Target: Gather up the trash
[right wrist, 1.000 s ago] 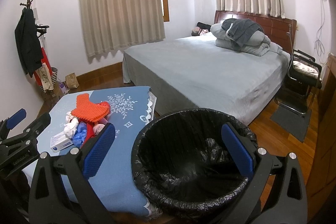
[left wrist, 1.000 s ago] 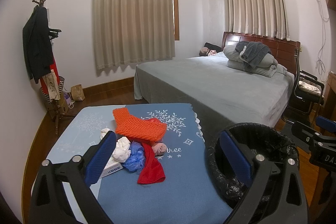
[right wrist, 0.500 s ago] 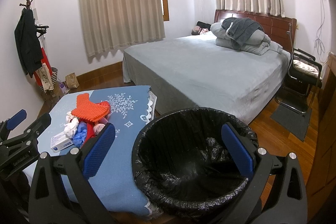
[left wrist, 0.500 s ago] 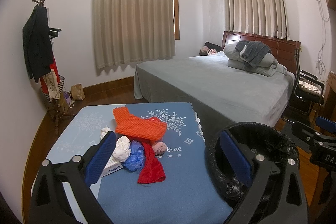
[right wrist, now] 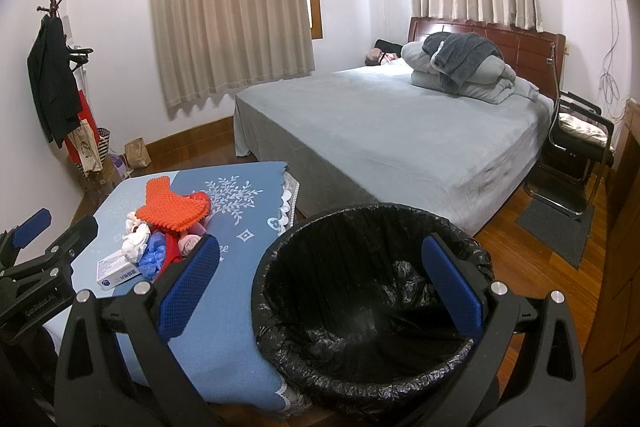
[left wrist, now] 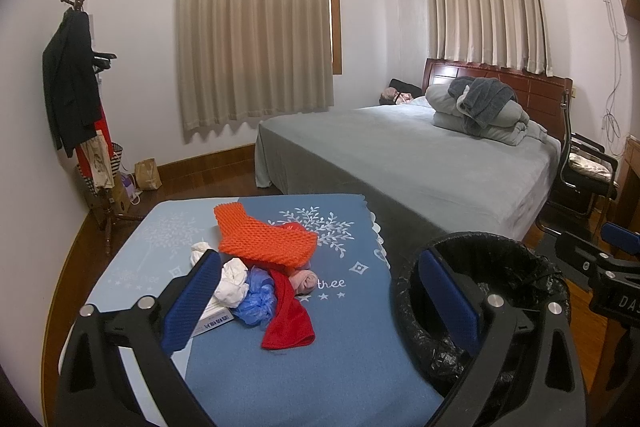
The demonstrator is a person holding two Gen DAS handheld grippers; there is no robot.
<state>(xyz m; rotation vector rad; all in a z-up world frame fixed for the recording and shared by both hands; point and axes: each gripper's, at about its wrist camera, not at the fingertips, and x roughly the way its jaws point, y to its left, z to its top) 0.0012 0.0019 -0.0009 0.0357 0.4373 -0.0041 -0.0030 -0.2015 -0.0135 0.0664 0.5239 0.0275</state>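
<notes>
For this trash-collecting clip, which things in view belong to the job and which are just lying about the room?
Part of the job:
orange foam net
white tissue
blue plastic bag
red cloth
pink wad
small box
trash bin
left gripper and right gripper, both open

Just lying about:
bed
coat rack
chair
paper bag

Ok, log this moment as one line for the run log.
phase: pre-grasp | left gripper: open, empty | right gripper: open, empty | trash pile: on blue table, untouched | bin: no trash seen inside
</notes>
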